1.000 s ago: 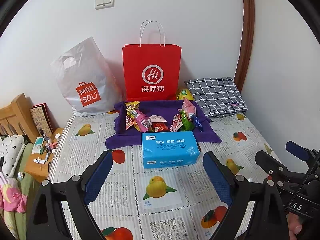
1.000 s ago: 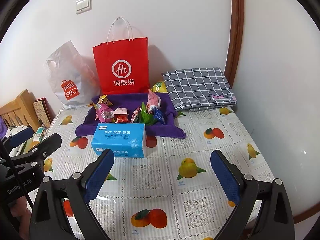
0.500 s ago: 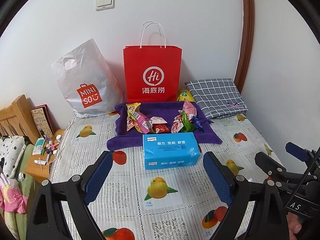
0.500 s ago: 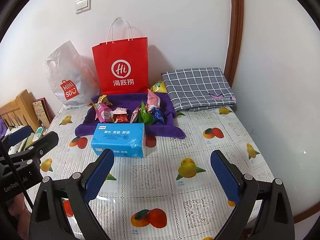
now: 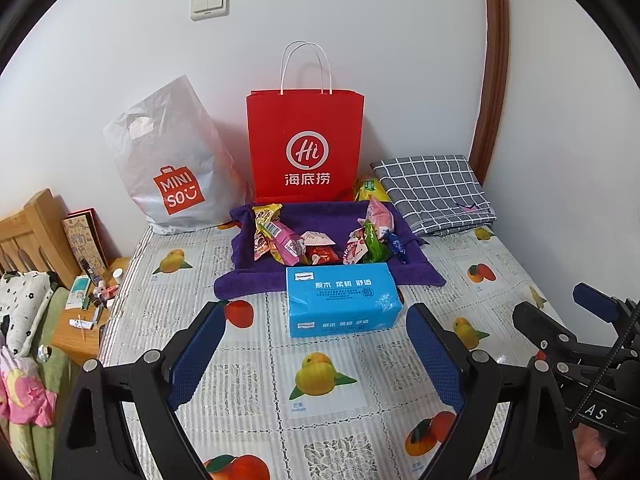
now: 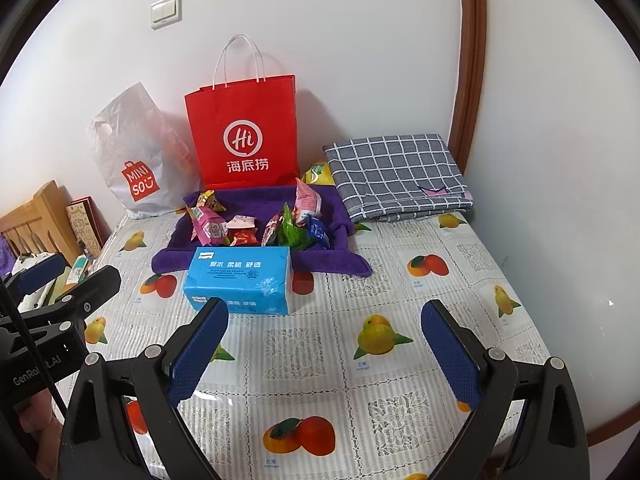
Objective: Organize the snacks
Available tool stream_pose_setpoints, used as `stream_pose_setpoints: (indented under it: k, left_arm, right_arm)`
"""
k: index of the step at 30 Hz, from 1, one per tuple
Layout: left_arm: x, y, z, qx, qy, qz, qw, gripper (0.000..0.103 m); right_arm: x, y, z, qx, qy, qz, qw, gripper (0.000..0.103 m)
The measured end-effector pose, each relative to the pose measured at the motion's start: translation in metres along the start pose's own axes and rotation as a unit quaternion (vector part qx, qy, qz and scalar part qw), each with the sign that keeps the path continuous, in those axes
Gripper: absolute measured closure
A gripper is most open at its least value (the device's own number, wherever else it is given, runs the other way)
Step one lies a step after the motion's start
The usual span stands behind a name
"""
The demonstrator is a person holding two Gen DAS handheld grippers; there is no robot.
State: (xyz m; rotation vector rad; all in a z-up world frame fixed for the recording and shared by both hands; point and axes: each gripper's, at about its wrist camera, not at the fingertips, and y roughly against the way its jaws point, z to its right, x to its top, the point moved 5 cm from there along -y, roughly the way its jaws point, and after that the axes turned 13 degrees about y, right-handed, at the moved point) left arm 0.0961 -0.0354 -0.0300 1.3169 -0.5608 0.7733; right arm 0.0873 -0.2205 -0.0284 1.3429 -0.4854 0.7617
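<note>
While both grippers hang over the fruit-print tablecloth (image 5: 248, 380), the snacks (image 5: 320, 240) sit piled on a purple towel (image 5: 256, 284) at the far side, behind a blue tissue pack (image 5: 340, 300). Left gripper (image 5: 316, 360) and right gripper (image 6: 324, 356) are spread wide, nothing between them, well short of the snacks.

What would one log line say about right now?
left gripper: open, empty | right gripper: open, empty | snacks: piled on purple towel | tissue pack: in front

A home bedroom: a wooden headboard (image 5: 30, 232) and printed bedding (image 5: 24, 304) at left, shopping bags (image 5: 306, 144) against the wall, a folded checked cloth (image 5: 434, 190) far right.
</note>
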Motion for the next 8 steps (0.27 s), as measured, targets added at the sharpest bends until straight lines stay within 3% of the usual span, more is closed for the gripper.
stream_pose_setpoints:
  k: [8]
  left_arm:
    - [0.0,0.001,0.0008,0.001,-0.001,0.007,1.0,0.011]
  right_arm:
    - [-0.0002,0.0004,-0.0004,0.0,-0.001,0.0,1.0,0.007]
